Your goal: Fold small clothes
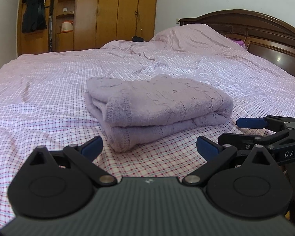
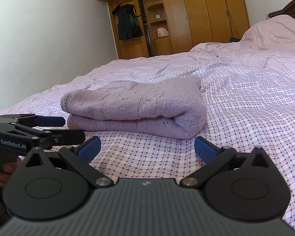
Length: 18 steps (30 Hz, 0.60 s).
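Sweater, a lilac knit with an openwork pattern, lies folded into a thick, stacked bundle near the middle of the bed, on the pink checked sheet. From the left wrist view it sits at twelve o'clock just beyond our fingertips; from the right wrist view it sits at about eleven. We judge it soft, light and limp: the layers sag at the edges, so it gives no stiffness to push against, and the loose knit could snag on a fingertip. Its surface looks grippy rather than slippery, and nothing about it is fragile. If we need to shift or tidy it, we think the rounded fold edge at the near corner is the best place to pinch, taking all the layers together so that the bundle does not fall open. Our left gripper hangs apart and empty just short of the near edge. Our right gripper is likewise spread wide, holding nothing, beside the left at about three o'clock.
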{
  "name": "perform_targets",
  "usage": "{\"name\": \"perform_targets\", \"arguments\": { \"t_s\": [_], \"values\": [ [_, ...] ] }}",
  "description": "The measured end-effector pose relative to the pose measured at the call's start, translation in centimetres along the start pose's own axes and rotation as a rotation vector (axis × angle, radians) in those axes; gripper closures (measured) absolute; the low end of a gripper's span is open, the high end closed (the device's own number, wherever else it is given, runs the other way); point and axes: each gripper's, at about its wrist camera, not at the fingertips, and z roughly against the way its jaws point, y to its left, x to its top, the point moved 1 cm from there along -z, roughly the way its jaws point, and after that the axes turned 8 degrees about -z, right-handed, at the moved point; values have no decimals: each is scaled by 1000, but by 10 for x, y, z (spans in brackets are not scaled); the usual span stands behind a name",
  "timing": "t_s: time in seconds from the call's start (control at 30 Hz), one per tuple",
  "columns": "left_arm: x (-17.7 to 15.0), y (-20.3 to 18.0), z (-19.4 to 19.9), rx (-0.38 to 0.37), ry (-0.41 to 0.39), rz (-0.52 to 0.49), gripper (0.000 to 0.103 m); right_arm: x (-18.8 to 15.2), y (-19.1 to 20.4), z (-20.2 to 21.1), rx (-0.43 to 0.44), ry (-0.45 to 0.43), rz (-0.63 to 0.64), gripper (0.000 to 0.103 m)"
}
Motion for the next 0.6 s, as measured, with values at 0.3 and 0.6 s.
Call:
{"name": "perform_targets", "arguments": {
  "t_s": [0.3, 0.6],
  "values": [
    [0, 0, 0, -2, 1, 1, 0, 0, 0, -1, 3, 5, 4, 0],
    [1, 0, 2, 9, -14, -5, 0, 0, -1, -2, 8, 13, 2, 0]
  ]
}}
